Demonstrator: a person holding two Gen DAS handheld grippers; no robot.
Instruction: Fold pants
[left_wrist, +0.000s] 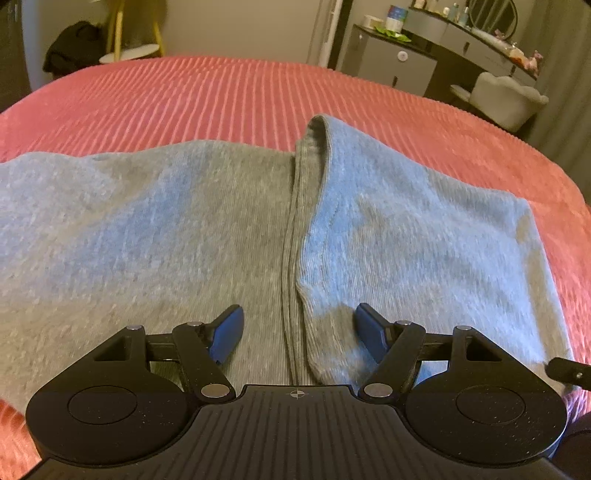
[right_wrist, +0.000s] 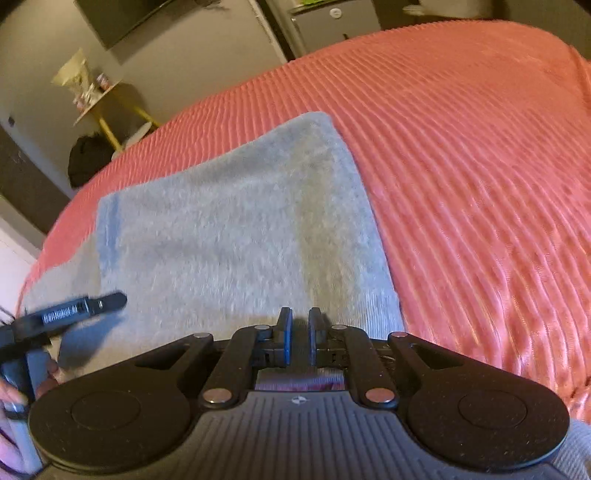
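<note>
Each camera sat on a gripper and looked forward and down along its fingers. The left one hung low and close over the grey pants (left_wrist: 207, 229), facing across the pink bed (left_wrist: 229, 96) toward a dresser (left_wrist: 424, 55). The right one was close too, tilted sideways. Both saw the pants, the bed and the yellow-legged table (right_wrist: 107, 110).

A bed cover (left_wrist: 229, 92) of coral red with fine ribs lies over the whole bed. Behind it, at the left, a yellow stand (left_wrist: 122, 33) has a round white base, and a dark bundle (left_wrist: 70, 48) lies just beside it. At the right a grey dresser (left_wrist: 399, 62) stands near a long vanity desk (left_wrist: 476, 40) with small bottles and a round mirror (left_wrist: 493, 16). A pale soft chair (left_wrist: 506, 98) is in front of the desk. In the right wrist view a dark screen (right_wrist: 118, 18) hangs on the wall
</note>
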